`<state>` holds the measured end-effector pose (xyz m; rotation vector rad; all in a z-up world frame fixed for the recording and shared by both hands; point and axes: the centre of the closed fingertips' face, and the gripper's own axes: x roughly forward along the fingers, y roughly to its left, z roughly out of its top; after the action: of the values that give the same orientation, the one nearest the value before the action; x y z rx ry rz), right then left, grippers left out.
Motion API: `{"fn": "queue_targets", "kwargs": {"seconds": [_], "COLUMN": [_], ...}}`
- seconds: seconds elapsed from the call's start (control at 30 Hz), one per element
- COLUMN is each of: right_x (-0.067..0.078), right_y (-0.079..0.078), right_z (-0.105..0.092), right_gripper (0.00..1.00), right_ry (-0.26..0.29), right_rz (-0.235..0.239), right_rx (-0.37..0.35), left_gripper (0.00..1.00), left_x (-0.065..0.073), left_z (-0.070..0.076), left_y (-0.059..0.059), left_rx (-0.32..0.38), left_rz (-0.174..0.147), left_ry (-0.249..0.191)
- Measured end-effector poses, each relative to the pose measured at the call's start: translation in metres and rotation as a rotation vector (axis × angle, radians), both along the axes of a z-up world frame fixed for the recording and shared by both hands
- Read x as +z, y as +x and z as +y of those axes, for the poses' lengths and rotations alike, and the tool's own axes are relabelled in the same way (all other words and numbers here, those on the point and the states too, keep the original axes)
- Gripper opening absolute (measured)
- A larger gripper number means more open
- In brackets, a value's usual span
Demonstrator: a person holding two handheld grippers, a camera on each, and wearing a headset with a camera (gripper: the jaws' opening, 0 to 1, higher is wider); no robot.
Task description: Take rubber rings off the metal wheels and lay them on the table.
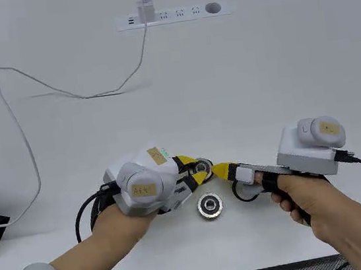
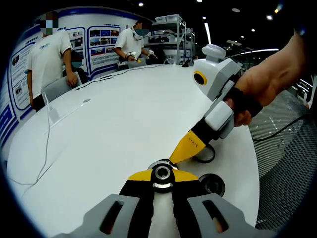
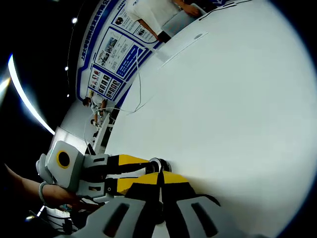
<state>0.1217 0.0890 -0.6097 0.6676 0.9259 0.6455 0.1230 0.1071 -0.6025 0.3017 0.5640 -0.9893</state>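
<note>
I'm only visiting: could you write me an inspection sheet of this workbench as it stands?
Surface: white table.
Job's things: small round metal wheel in the left gripper; second wheel and loose black rubber ring on the table.
Clutter: nothing seen.
Grippers: left shut on the wheel; right gripper jaws together, tips at it.
Cables: white power strip, white cable, black gripper leads.
Surroundings: people, wall posters.

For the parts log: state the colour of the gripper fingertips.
Yellow, clearest on the left gripper in the left gripper view.
</note>
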Motion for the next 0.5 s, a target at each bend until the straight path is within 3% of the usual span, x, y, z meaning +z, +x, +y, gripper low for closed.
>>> {"fn": "queue_targets", "kwargs": {"seconds": [0.5], "right_x": [0.0029], "right_y": [0.0000], "right_z": [0.0019], "right_gripper": [0.01], "right_ry": [-0.004], "right_rz": [-0.001], "right_rx": [-0.002], "left_gripper": [0.13], "left_x": [-0.0001], "left_z": [0.0003], "left_y": [0.0005], "left_rx": [-0.003], "left_rz": [0.002], "left_ry": [0.005]}}
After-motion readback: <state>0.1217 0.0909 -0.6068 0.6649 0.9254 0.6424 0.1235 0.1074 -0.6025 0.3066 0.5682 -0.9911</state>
